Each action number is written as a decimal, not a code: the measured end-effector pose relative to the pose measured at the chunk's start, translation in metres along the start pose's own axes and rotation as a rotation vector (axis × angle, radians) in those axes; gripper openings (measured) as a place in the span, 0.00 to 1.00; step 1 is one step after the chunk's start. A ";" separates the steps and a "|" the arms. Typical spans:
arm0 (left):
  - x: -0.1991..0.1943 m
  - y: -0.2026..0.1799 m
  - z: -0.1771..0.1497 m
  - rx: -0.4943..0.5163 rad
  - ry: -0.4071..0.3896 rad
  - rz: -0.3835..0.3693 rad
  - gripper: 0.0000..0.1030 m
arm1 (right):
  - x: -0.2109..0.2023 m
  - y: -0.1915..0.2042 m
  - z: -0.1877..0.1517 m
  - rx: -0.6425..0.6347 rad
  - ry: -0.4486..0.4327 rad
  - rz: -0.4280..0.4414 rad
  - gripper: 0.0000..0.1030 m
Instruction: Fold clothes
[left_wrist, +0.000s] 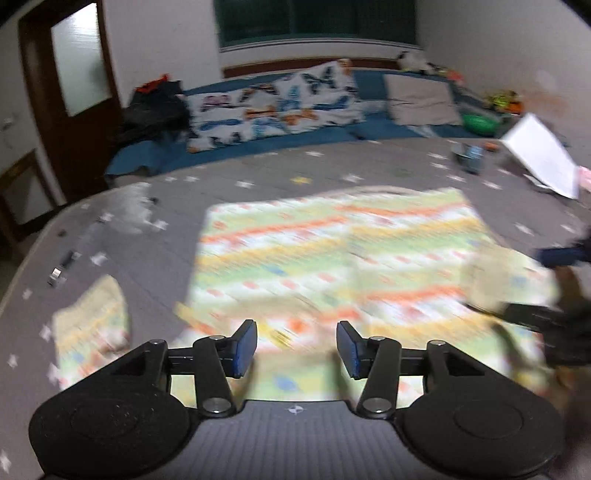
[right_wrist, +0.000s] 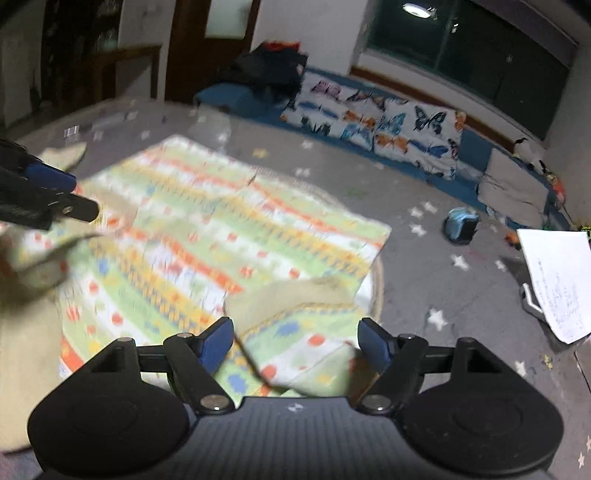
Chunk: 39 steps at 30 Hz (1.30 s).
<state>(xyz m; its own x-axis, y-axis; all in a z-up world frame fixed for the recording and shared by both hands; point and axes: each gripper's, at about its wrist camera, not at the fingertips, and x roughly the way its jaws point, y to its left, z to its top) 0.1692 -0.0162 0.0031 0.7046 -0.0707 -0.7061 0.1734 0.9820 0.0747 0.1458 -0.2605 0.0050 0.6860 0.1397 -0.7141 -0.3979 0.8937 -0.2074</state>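
between my right jaws, a turned-back corner of the striped garment (right_wrist: 295, 343) — the fold seems to start here.

spread flat on the grey star-print mat (right_wrist: 424, 258), the garment's body runs away from both my grippers toward the butterfly pillow (right_wrist: 388, 125), its long axis slanting up-left in the right view. my right gripper (right_wrist: 295, 343) stands with jaws spread wide, the flipped corner lying in the gap but not pinched. my left gripper (left_wrist: 295, 343) is spread too, hovering over the near hem with nothing held. i judge the right one the nearer to a grip — it need only close, then carry the corner across the body. a separate sleeve-like piece (left_wrist: 92, 325) lies off to the left, and white paper (right_wrist: 557, 280) well off to the right. motion blur hides fine creases.
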 end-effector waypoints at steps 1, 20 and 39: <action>-0.003 -0.008 -0.005 0.015 0.003 -0.018 0.51 | 0.003 0.002 -0.002 0.000 0.005 -0.009 0.57; -0.007 -0.062 -0.032 0.113 0.001 -0.099 0.55 | -0.064 -0.074 -0.062 0.346 -0.083 -0.145 0.32; 0.004 -0.095 -0.030 0.131 0.016 -0.284 0.49 | 0.023 -0.092 -0.001 0.372 -0.010 0.054 0.37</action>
<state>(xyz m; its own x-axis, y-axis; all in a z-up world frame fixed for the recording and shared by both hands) 0.1351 -0.1042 -0.0273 0.6048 -0.3351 -0.7224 0.4497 0.8924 -0.0374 0.1972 -0.3404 0.0069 0.6765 0.1929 -0.7107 -0.1861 0.9785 0.0885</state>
